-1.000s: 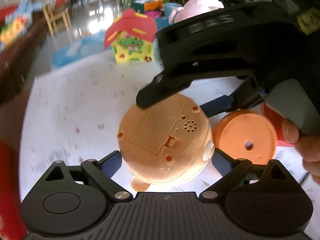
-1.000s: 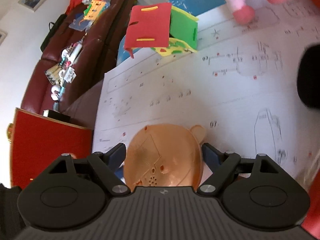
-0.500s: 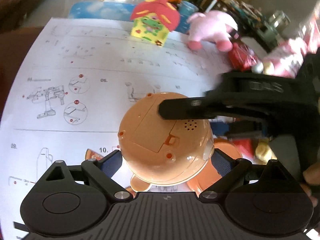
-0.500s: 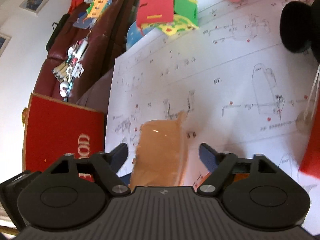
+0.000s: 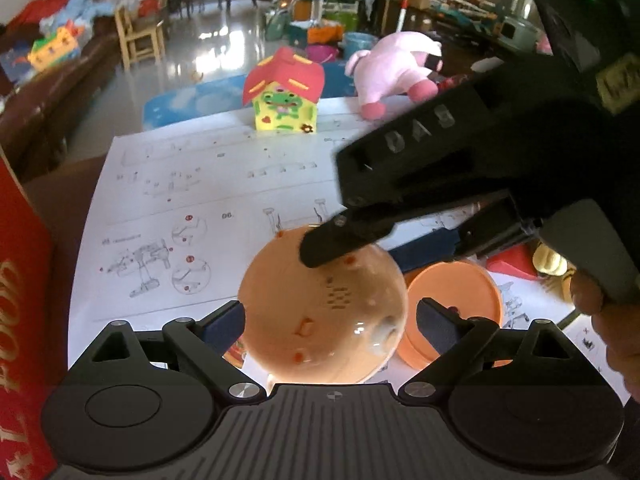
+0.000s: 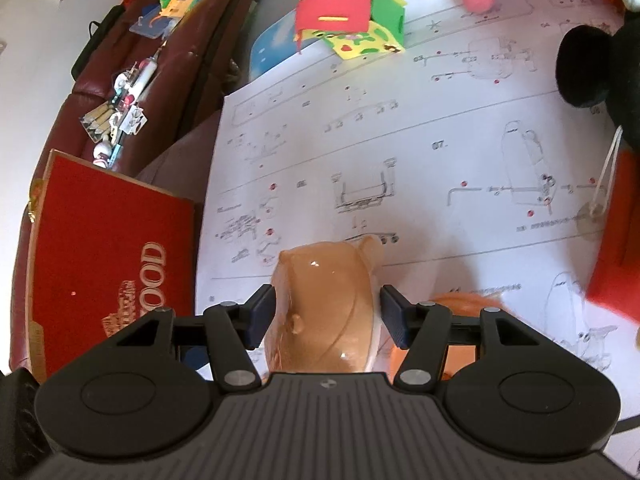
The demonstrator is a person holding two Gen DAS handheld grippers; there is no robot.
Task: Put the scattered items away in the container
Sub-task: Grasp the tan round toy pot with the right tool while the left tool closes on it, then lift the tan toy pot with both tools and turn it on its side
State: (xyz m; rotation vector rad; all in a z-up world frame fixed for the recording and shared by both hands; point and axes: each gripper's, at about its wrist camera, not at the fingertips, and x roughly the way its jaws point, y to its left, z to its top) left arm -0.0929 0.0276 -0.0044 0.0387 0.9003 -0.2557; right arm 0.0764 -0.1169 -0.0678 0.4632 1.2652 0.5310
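A round orange plastic toy with screw holes and a speaker grille sits between the fingers of my left gripper, above the white instruction sheet. My right gripper reaches in from the right in the left wrist view and its jaws stand on either side of the same orange toy. Both grippers are closed on it. An orange disc lies just right of the toy. The red box stands at the left edge.
A foam toy house and a pink plush pig stand at the far end of the sheet. A black plush mouse and a red item lie to the right. A dark red sofa with clutter lies beyond.
The orange toy has turned in the grip. My right gripper has shifted over it and now straddles it side on. The red box has come into view at the left.
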